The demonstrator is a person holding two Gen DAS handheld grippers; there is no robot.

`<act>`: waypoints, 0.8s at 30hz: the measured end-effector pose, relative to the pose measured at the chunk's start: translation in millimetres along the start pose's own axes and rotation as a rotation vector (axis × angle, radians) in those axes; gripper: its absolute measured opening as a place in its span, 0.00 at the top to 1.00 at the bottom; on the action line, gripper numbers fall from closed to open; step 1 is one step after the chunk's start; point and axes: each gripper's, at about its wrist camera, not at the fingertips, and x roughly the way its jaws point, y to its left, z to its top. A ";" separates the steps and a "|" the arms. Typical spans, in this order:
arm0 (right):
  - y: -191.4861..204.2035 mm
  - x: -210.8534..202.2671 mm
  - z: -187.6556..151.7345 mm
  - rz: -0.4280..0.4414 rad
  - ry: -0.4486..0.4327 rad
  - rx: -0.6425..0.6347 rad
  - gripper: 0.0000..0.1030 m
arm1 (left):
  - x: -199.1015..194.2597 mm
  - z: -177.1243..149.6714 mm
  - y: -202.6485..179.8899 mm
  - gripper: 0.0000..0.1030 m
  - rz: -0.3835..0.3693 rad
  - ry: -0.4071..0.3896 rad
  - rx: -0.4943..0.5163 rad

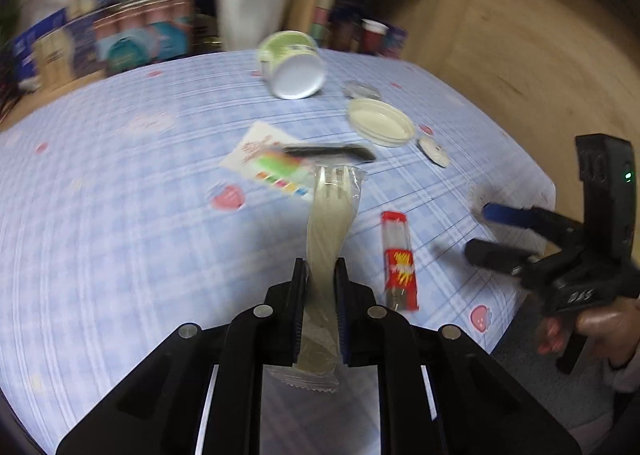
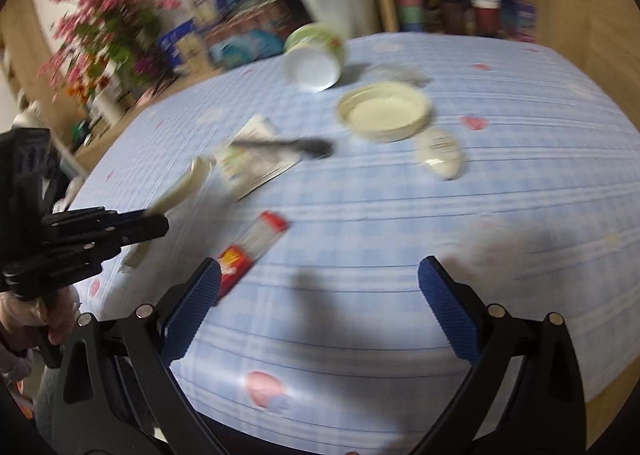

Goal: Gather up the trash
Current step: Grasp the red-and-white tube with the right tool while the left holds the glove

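- A wrapped plastic fork (image 1: 334, 211), the one piece of trash in hand, is clamped near its handle between the fingers of the left gripper (image 1: 320, 275) and juts up above the checked bench (image 1: 120, 215).
- The right gripper (image 2: 320, 291) hangs over the bench, fingers wide apart and empty, near a red packet (image 2: 252, 243).
- Left to collect, by the look of it: a tipped cup (image 1: 294, 65), a lid (image 1: 380, 121), a small seal (image 1: 434, 151), a paper wrapper (image 1: 260, 147) and a dark utensil (image 1: 332, 151).
- No bin is in view; the job looks barely begun.
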 end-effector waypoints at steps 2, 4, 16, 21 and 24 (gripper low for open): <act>13.0 5.6 1.9 0.016 0.000 -0.016 0.07 | -13.5 -14.6 7.0 0.87 -0.003 -0.030 -0.070; 22.7 12.4 3.7 0.025 0.014 -0.022 0.14 | -30.4 -30.6 13.5 0.87 0.000 -0.063 -0.132; 61.9 38.1 1.1 -0.117 0.063 -0.164 0.52 | -71.8 -64.0 26.5 0.87 0.035 -0.201 -0.285; 50.1 29.9 -5.1 -0.115 0.047 -0.148 0.74 | -66.3 -70.3 20.8 0.86 0.014 -0.190 -0.280; 41.8 25.1 -8.4 -0.107 0.032 -0.117 0.75 | -61.6 -74.6 20.5 0.86 0.014 -0.179 -0.277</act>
